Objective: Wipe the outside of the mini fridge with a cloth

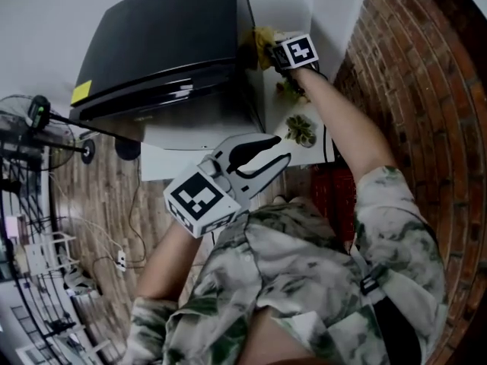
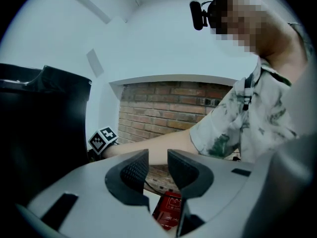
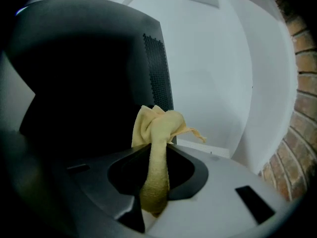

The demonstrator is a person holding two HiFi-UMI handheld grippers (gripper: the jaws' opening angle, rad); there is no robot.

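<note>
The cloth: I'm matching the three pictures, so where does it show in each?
Head view: top centre, cloth in the right gripper beside the fridge.
Left gripper view: cloth not made out; the right gripper shows at left.
Right gripper view: centre, pinched in the jaws.
Shared landmark: the black fridge.

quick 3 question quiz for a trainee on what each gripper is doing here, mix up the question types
1. True or false: the left gripper has its jaws apart with nothing held between them.
2. What is the right gripper shut on?
A. a yellow cloth
B. a red box
C. nothing
3. Fill in: the wall on the person's right is made of ____.

Key: 1 true; 2 A; 3 brick
</note>
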